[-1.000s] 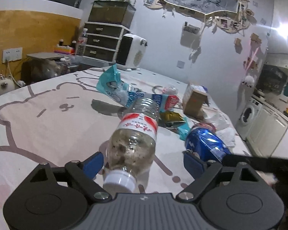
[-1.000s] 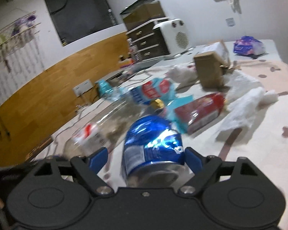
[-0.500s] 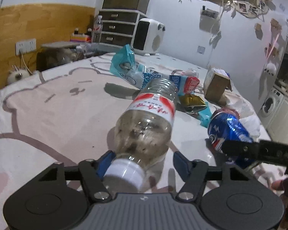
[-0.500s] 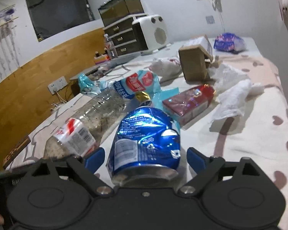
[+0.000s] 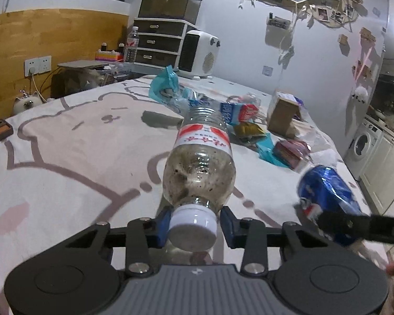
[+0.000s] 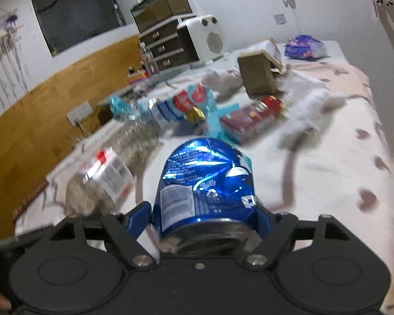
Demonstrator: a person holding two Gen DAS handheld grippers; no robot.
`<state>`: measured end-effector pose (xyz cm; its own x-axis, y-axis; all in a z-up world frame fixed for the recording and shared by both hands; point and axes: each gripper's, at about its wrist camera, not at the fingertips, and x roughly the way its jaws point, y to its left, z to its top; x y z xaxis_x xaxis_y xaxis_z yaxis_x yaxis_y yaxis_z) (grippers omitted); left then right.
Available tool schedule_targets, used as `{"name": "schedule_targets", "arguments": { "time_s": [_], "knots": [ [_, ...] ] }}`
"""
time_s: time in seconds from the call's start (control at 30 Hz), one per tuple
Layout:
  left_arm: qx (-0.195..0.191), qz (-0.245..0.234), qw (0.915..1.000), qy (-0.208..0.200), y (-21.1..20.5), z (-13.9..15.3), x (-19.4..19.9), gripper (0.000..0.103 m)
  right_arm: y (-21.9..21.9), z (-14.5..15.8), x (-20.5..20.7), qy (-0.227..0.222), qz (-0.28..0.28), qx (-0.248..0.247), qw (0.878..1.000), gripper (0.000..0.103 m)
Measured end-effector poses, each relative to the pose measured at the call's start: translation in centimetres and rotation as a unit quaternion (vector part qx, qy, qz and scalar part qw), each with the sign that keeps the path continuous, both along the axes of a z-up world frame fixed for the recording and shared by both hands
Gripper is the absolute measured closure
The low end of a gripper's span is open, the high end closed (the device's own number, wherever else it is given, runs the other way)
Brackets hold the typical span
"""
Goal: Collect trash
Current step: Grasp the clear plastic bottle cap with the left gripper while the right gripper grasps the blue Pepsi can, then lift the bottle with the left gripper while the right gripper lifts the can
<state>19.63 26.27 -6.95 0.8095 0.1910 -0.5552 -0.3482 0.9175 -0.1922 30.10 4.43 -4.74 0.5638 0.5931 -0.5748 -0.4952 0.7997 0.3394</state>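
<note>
My left gripper is shut on the neck of a clear plastic bottle with a red-and-white label and white cap, held above the bed. My right gripper is shut on a crushed blue can. The can and the right gripper also show at the right of the left wrist view. The bottle shows blurred at the left of the right wrist view. More trash lies beyond: a teal wrapper, a red packet, a brown box, white tissue.
The bed's pink-and-white sheet fills the foreground. A white heater and a drawer unit stand at the back. A purple bag lies far right. A washing machine is off the bed's right edge.
Both grippers have closed: the left on the bottle's neck, the right on the can. Both items have lifted off the sheet.
</note>
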Motion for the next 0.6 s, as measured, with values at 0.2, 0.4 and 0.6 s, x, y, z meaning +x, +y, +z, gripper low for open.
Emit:
{"name": "schedule_targets", "arguments": {
  "time_s": [0.2,0.4,0.6],
  "knots": [
    [-0.007,-0.007,0.9999,-0.004,-1.8,-0.2,-1.8,0.063,-3.0,0.7,-4.5,0.020,0.014,-0.005,1.000,0.014],
    [-0.023,-0.008,0.9997,-0.008,-2.7,-0.3,-3.1,0.069,-4.9,1.5,-7.5,0.006,0.092,0.025,0.995,0.011],
    [-0.021,0.002,0.9997,-0.010,-2.8,-0.3,-4.0,0.070,-3.0,2.6,-8.2,-0.082,0.126,0.014,0.989,0.023]
  ]
}}
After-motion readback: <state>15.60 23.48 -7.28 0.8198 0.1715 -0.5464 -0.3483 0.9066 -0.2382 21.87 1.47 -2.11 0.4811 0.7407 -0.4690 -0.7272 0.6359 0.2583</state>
